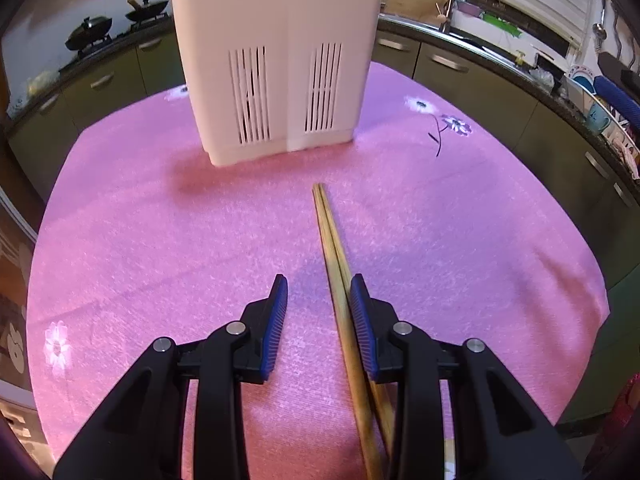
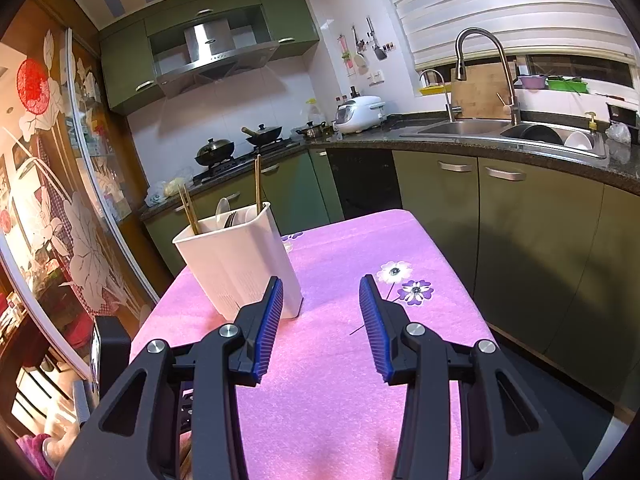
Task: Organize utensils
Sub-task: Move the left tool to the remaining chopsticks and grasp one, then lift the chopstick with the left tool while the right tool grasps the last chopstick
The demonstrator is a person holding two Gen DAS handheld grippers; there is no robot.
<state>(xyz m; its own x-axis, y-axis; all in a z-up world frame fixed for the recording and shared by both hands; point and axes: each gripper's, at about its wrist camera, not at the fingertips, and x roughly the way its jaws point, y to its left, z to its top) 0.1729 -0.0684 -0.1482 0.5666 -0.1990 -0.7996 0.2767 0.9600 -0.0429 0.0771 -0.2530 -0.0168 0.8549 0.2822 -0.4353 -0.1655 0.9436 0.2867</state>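
Chopsticks [image 1: 340,276] lie btwn spread left claw [image 1: 319,292] fingers, touching one.

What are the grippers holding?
Nothing. The left gripper is open around the chopsticks on the table, unpinched. The right gripper is open and empty.

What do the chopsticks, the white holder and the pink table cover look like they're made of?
Chopsticks: probably bamboo or wood, tan with a faint grain and dull sheen. Holder: likely moulded plastic, smooth matte white with cut vent slots. Cover: seemingly soft fabric or foam sheet, finely pebbled, with printed flowers.
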